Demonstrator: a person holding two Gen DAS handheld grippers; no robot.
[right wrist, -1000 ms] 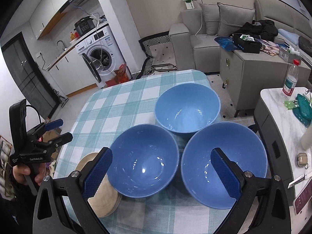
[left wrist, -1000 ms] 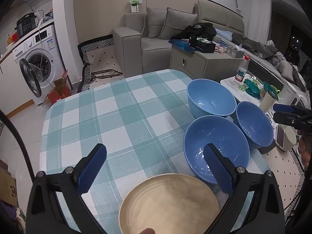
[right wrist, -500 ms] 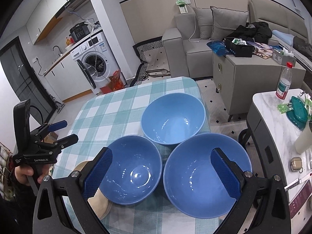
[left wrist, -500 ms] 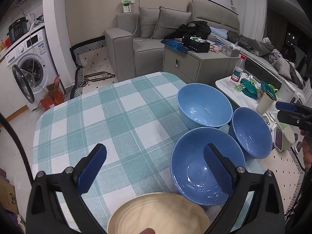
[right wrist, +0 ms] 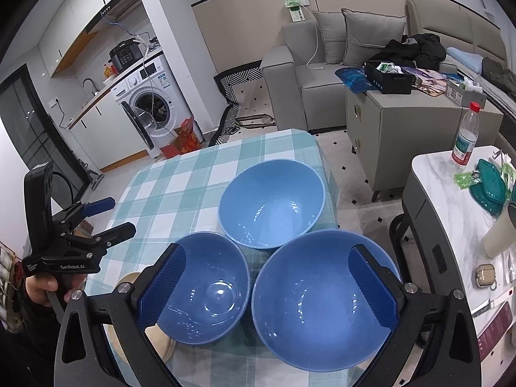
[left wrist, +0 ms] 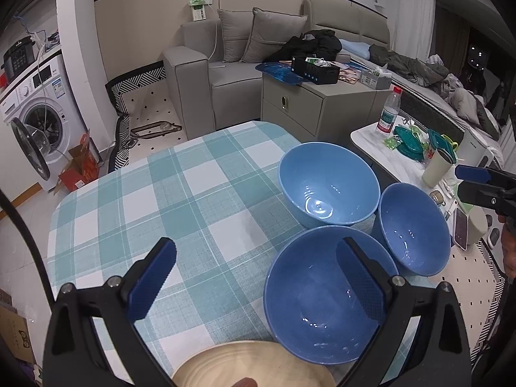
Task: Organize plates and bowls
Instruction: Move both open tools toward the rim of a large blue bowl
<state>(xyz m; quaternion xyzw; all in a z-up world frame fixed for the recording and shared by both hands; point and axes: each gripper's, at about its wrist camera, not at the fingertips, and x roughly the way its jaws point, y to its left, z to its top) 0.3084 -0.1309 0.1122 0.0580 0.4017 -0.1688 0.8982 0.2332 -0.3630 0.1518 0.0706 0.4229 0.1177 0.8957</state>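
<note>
Three blue bowls [right wrist: 322,296] are clustered at the checked table's [left wrist: 200,193] right edge, beige plates [left wrist: 254,366] beside them. Both grippers, left [left wrist: 254,277] and right [right wrist: 267,287], are held open and empty. One rim should be pinched squarely before nesting.

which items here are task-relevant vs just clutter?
Task items:
- far blue bowl
- left blue bowl
- right blue bowl
- beige plates

Clutter:
- water bottle
- teal containers
- cream tumbler
- black tray
</note>
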